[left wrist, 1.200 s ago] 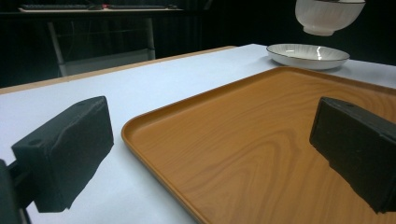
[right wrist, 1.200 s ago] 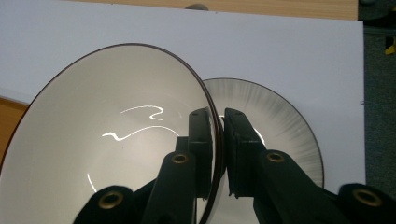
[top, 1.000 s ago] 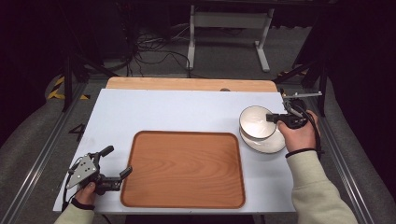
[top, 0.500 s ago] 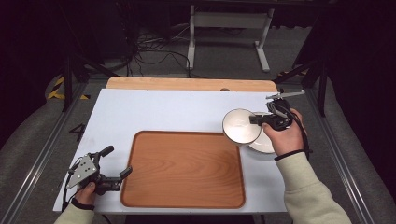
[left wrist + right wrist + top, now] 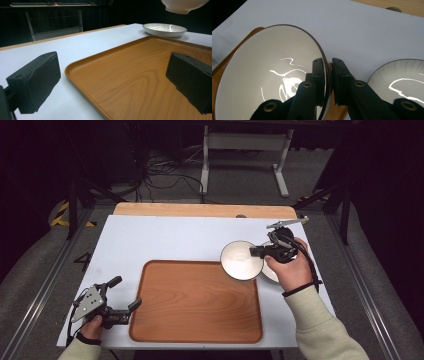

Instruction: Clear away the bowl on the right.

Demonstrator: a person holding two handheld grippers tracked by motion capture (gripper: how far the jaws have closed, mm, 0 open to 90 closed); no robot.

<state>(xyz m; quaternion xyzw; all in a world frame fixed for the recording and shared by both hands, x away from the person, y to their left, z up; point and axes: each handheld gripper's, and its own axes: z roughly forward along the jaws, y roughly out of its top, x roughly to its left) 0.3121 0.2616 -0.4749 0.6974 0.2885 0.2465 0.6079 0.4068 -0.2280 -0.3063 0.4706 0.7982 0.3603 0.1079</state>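
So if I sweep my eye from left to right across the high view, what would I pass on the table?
Left gripper, open beside the tray → wooden tray → white bowl, lifted by its rim → right gripper pinching that rim → a second white dish lying on the table under that hand.

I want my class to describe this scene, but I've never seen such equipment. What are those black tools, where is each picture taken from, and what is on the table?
A person holds a hand-worked clamp in each hand. One camera looks down from above; one rides on each clamp.

On the white table lie a wooden tray and a plate. The right gripper pinches a white bowl by its rim, lifted near the tray's corner. The left gripper is open and holds nothing, beside the tray.
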